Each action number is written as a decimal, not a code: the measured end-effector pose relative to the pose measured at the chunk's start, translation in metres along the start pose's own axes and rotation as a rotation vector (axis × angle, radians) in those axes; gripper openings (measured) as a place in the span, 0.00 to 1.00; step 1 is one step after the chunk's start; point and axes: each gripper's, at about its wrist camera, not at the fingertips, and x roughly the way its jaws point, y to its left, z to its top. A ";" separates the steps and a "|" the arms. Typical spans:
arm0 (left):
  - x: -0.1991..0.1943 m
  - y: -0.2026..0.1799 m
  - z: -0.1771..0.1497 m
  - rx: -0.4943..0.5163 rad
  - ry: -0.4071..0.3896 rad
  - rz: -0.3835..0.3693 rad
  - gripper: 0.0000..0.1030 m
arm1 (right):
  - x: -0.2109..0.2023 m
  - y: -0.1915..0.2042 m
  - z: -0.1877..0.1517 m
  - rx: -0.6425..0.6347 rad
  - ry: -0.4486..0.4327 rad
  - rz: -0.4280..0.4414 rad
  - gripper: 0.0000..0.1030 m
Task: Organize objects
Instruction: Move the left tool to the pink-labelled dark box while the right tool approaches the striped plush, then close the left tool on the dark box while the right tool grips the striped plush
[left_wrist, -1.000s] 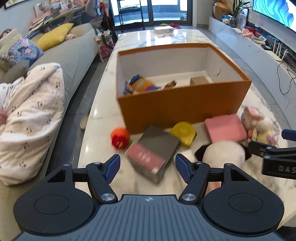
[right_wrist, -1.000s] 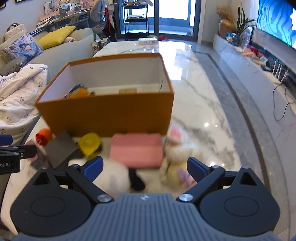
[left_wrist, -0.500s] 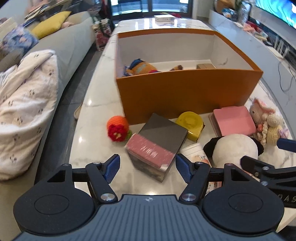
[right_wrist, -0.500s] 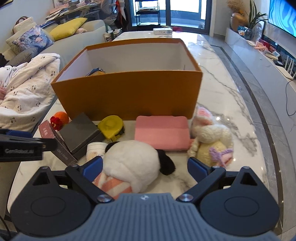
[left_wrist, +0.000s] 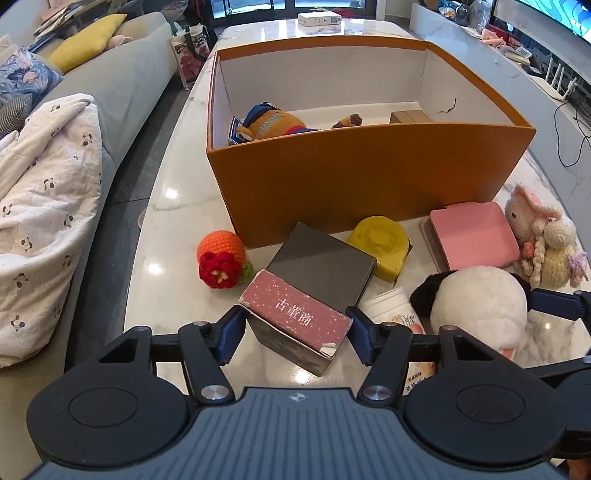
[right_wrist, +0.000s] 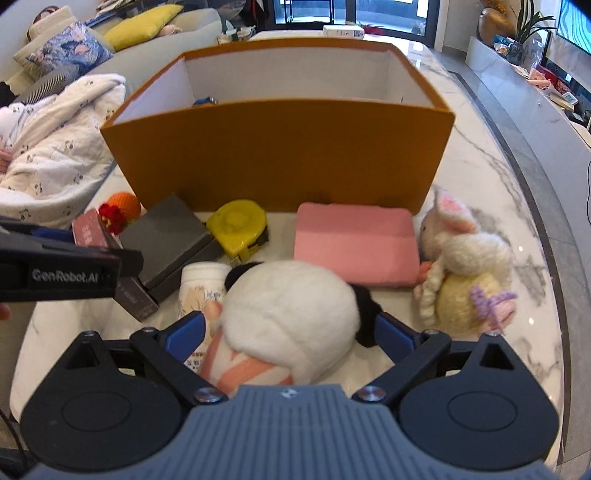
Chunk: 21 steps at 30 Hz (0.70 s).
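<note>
Both grippers moved closer, straddling dark box (left_wrist: 306, 291) and panda plush (right_wrist: 291, 314).

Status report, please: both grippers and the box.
Left gripper open, astride dark box. Right gripper open around panda plush. Orange box ahead, unobstructed.

Both wrist views low, close over marble table (left_wrist: 166, 206), facing orange box (left_wrist: 362, 177); share foreground clutter.

Tape measure (left_wrist: 380, 246) lies before the box (left_wrist: 365, 177), between carton (left_wrist: 310, 291) and case (left_wrist: 472, 236).
</note>
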 end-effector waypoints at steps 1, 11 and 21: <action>0.000 -0.001 0.000 0.002 -0.001 0.002 0.67 | 0.003 0.002 -0.001 -0.009 0.002 -0.014 0.95; -0.005 0.001 -0.007 0.002 0.004 -0.007 0.67 | 0.001 0.002 -0.008 -0.042 0.007 -0.045 0.71; -0.035 0.000 -0.010 0.010 -0.063 -0.030 0.67 | -0.032 -0.012 -0.011 -0.017 -0.041 -0.006 0.70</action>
